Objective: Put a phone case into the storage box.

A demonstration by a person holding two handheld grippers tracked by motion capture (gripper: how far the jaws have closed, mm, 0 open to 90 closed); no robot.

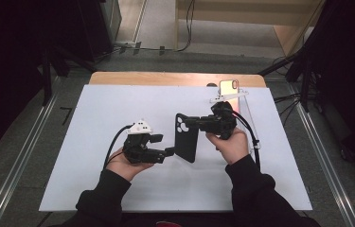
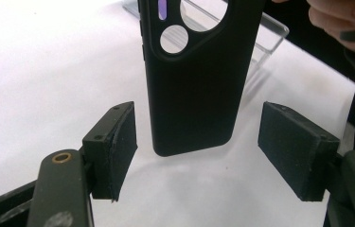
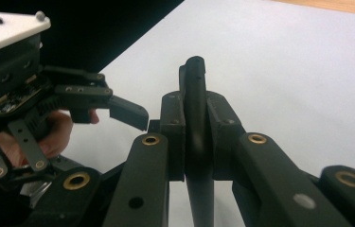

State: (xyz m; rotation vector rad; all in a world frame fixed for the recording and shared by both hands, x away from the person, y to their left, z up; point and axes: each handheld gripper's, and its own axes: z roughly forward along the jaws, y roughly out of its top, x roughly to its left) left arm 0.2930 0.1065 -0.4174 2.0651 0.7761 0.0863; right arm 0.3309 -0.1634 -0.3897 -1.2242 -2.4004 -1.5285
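- Nearest the person's edge of the white sheet (image 1: 94, 189), two dark-sleeved forearms come in, each hand carrying a gripper toward the middle of the sheet.
- The left gripper (image 2: 196, 151) stands released: its two black pads (image 2: 118, 146) are spread apart with nothing pressed between them. In the high view it sits just left of centre (image 1: 168, 152), jaws pointing right.
- The black phone case (image 2: 194, 90) hangs between those spread pads, its rounded lower end level with them and touching neither. Its long axis runs straight away from the left gripper, camera cut-outs at the far end.
- In the high view the case (image 1: 187, 137) lies near the middle of the sheet, long axis running from near edge to far edge, directly right of the left gripper's tips.
- The right gripper (image 3: 195, 127) is clenched on the case, its pads squeezing the thin edges from both sides, so the case is held clear of the sheet.
- Judging by this, the left gripper only needs to close across the case's width to share the hold.
- Toward the far right corner lie a clear tray (image 1: 246, 106) and a phone (image 1: 228, 87).
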